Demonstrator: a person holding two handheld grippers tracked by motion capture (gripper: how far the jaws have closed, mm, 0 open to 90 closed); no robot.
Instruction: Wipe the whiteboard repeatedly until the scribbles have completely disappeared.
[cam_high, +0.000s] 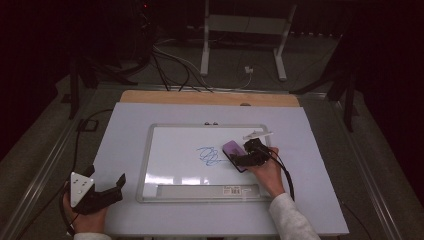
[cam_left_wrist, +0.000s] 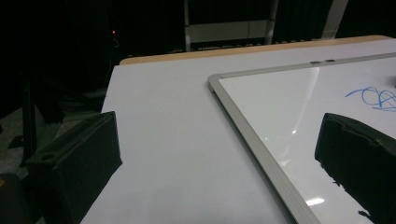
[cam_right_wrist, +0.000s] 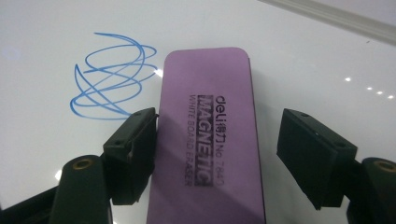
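left tongs (cam_high: 121, 181) rest released on the bench (cam_high: 115, 150), idle. right tongs (cam_right_wrist: 217, 154) straddle the purple eraser (cam_right_wrist: 210, 135) lying flat on the whiteboard (cam_high: 180, 145), one pad touching, the other clear: ungripped, beside the blue scribble (cam_right_wrist: 112, 77) to wipe.

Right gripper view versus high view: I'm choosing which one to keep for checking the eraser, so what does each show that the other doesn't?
The right gripper view alone makes the eraser's printed label readable and shows a gap between it and one pad of the right gripper, whose jaws are open. The high view alone takes in the whole whiteboard, the table, the left gripper resting apart from the board, and the floor stand. Both show the purple eraser beside the blue scribble.
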